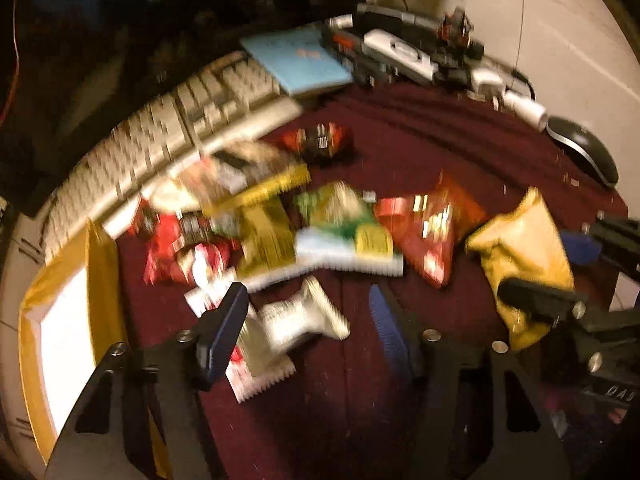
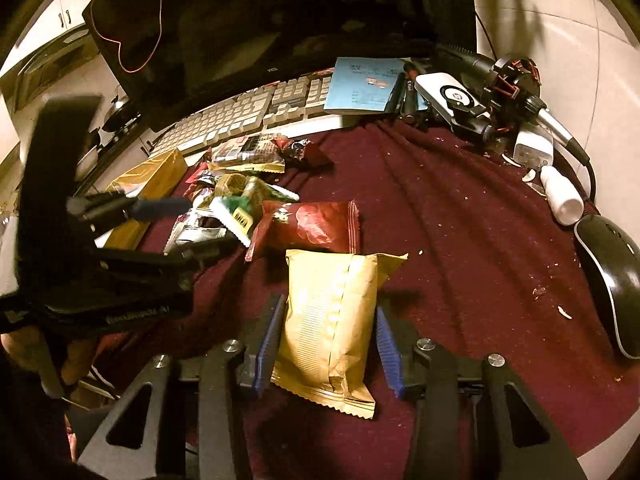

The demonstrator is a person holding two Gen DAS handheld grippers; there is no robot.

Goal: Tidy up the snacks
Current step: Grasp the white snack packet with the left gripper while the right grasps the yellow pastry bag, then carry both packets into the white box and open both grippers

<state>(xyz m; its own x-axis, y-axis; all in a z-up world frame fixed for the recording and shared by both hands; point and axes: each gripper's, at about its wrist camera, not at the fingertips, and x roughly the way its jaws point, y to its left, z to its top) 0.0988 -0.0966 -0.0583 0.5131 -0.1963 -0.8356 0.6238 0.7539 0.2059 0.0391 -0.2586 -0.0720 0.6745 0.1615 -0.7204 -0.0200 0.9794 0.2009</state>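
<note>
Two tools out over a counter draped in maroon cloth.

Nearest, in the right wrist view: gold packet lying lengthwise between the blue pads of the right tool, crimped end toward the lens. Set narrow, pads right at both long sides; cannot tell whether squeezing or merely bracketing. Taken across the short width, presumably to suit the span and to keep the puffy bag from folding. Held low and level, fingers pointing straight away along the cloth.

From the left wrist view: left tool spread wide, gripping nothing, poised over a white packet at the near edge of the heap. Badly blurred, so height above it not readable. Tipped forward and down, probably lining up a pick of its own. Just to its left, a yellow-sided box, white inside showing. Likely the place meant for the snacks, hence kept beside them.

Farther on: red packet at the gold one's far end, touching or nearly so. Then the jumbled heap of green, yellow and red wrappers, overlapping, not yet sorted. Most of the job ahead, by the look of it.

Beyond: keyboard along the cloth's far edge, blue booklet next to it, mouse off to the right, well apart from the snacks. Dark monitor at the very back.
</note>
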